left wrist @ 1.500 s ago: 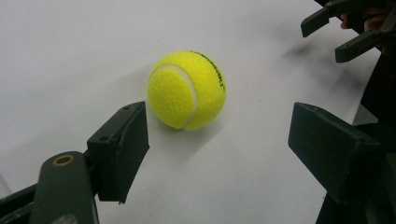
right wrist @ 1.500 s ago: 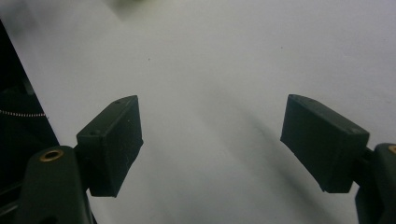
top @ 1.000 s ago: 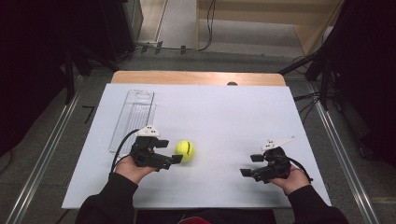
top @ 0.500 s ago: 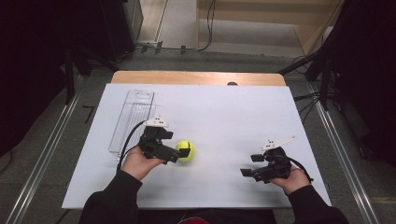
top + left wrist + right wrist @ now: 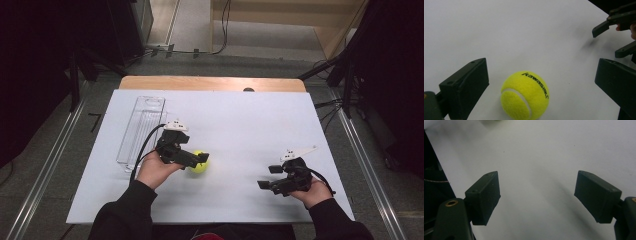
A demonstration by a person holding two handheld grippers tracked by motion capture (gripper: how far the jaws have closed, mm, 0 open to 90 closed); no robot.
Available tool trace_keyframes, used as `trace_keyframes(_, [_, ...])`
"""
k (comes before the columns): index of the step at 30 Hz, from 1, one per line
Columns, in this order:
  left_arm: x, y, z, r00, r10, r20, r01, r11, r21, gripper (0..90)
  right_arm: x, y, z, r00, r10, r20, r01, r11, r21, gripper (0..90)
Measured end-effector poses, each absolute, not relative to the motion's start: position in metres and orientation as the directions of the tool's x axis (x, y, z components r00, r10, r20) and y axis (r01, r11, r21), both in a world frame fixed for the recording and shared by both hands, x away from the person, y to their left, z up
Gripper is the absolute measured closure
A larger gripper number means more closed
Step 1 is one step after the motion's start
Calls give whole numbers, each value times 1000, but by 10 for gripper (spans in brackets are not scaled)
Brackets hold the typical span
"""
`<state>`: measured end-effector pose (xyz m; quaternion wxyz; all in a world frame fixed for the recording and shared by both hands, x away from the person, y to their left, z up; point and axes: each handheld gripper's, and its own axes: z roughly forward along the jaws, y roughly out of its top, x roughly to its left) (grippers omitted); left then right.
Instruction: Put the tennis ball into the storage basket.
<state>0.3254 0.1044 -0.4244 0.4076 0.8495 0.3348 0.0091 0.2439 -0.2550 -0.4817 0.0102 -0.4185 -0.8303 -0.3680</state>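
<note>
Right between the left gripper's point(image 5: 541, 82) wide-open jaws, which have just been opening, the tennis ball point(image 5: 525, 96) is sitting loose on the white table point(image 5: 240, 115), untouched. Right gripper point(image 5: 274, 177) is hanging wide open and empty, well apart, so left's nearer.

Ball point(image 5: 200, 162) sits on the table point(image 5: 240, 120) between my left gripper's point(image 5: 198, 159) open jaws. Clear tray point(image 5: 142, 127) behind-left of it. My right gripper point(image 5: 265, 176) well apart, right.
</note>
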Motion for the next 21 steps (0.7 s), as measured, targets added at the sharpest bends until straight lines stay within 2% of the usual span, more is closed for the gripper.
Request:
trace_keyframes(8, [328, 97, -432, 786, 574, -231, 554, -485, 677, 0, 244, -254, -482, -647, 687, 331, 706, 377, 599, 185])
trace_keyframes(21, [327, 92, -450, 788, 565, -244, 560, -494, 665, 0, 244, -254, -482, -648, 684, 334, 706, 375, 601, 185])
